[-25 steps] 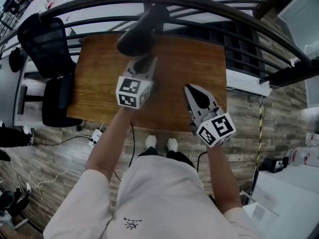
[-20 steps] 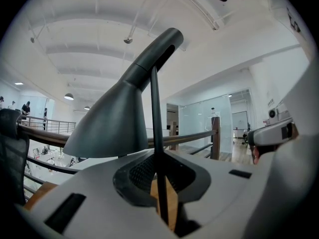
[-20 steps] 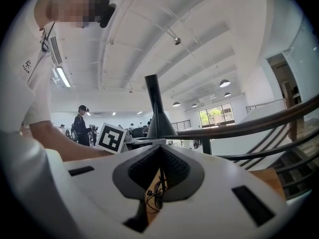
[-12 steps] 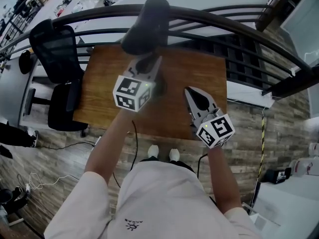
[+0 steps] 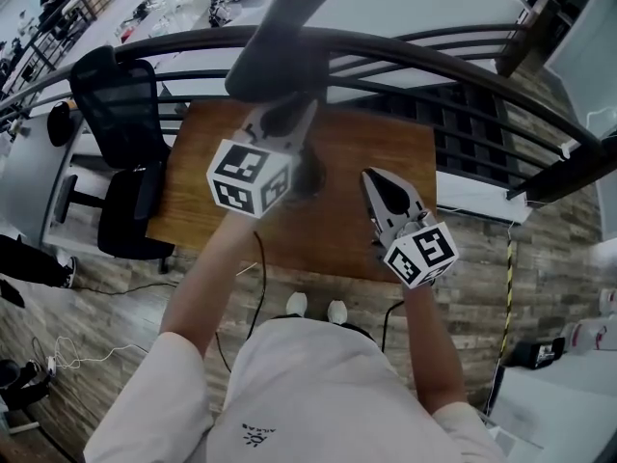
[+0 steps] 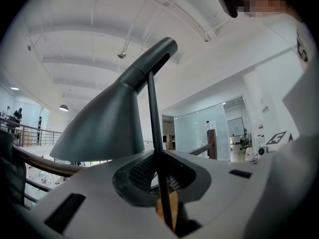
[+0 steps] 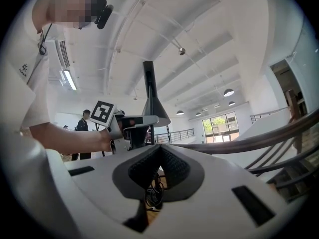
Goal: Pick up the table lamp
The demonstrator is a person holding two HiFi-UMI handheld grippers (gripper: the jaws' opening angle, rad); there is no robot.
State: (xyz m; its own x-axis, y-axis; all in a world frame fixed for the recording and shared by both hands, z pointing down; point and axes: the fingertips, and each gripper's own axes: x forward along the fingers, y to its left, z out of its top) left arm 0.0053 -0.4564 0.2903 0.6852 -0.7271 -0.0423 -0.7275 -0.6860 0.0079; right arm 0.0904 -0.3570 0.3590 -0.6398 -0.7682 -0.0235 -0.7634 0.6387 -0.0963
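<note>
The table lamp has a dark grey cone shade (image 5: 284, 41) on a thin black stem (image 6: 153, 123). My left gripper (image 5: 289, 119) is shut on that stem and holds the lamp up, well above the wooden table (image 5: 347, 225). The shade (image 6: 107, 126) fills the left of the left gripper view, with the stem running down between the pads. To the right my right gripper (image 5: 374, 177) hovers over the table, shut with nothing in it. In the right gripper view the lamp (image 7: 152, 101) and the left gripper (image 7: 133, 127) show beyond its closed tips (image 7: 158, 149).
A black office chair (image 5: 120, 152) stands left of the table. A dark curved railing (image 5: 453, 61) runs behind the table's far edge. A dark cord (image 7: 153, 193) lies on the tabletop. Cables lie on the wood floor (image 5: 87, 340) at the lower left.
My left gripper has risen with the lamp, so the shade now sits higher and nearer the head camera. The right gripper has risen a little, still shut and empty.
</note>
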